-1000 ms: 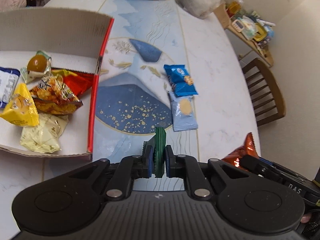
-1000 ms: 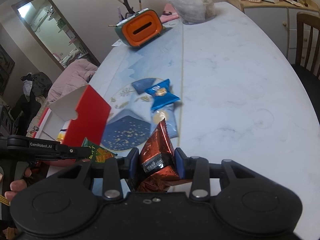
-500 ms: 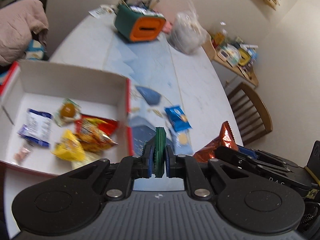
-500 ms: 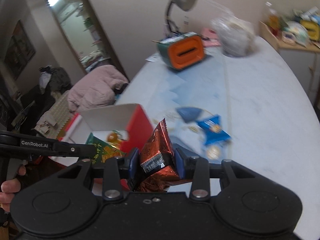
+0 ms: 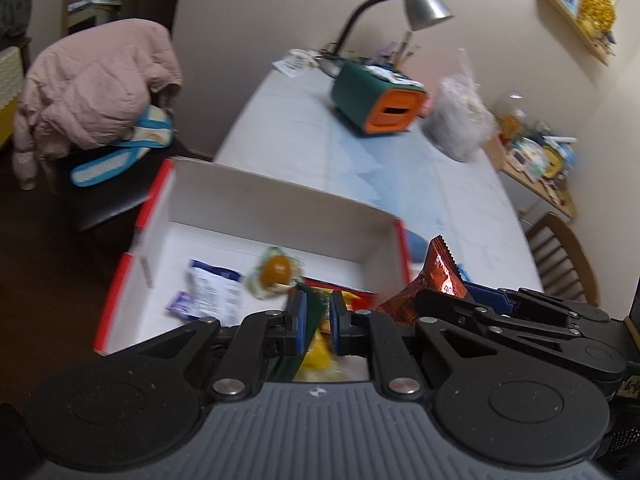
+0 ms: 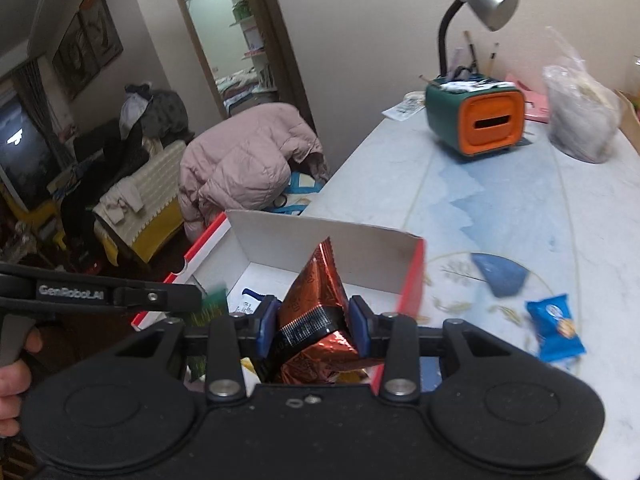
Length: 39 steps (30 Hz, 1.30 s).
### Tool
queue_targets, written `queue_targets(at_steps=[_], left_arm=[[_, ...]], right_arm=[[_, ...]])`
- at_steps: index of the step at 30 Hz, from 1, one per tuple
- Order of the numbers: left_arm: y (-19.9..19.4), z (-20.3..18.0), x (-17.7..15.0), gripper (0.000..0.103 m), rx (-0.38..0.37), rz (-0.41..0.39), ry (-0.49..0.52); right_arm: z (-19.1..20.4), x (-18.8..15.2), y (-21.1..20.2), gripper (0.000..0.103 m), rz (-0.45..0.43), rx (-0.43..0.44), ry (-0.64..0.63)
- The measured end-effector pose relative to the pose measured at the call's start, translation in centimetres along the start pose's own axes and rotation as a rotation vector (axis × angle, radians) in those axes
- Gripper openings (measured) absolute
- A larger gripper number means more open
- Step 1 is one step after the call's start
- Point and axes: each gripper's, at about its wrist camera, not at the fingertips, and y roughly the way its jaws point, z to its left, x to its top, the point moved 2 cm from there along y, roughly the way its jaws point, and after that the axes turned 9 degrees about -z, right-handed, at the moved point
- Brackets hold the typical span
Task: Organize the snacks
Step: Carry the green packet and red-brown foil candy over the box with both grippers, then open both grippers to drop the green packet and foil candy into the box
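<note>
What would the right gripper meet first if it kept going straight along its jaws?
Probably the white inside of the snack box. The right gripper, shut on the red foil snack packet, points over the box's near edge toward its far wall. Depth is unclear; it might reach the floor or snacks first.

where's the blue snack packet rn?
The blue snack packet lies on the table in the right wrist view, outside and right of the red-and-white box, near the right tongs holding the copper foil packet.
</note>
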Motion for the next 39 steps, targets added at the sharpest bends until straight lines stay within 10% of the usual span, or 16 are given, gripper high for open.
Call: queue_targets(at_steps=[17,27,39], left_arm=[[3.8,5.4,-2.4,0.012,0.096,0.092,-0.003],[3.9,5.0,-3.7,0.012,0.093,0.095,0.020],[1.9,3.2,-3.7,0.024,0.071,0.039,0.081]], right_arm=[[2.0,-3.1,8.2,0.038,0.129,-0.010,-0.007],[2.0,-3.6,7.5,0.069,0.127,-0.032,-0.023],[1.4,-2.8,3.3,0.080,0.070,-0.022,0.007]])
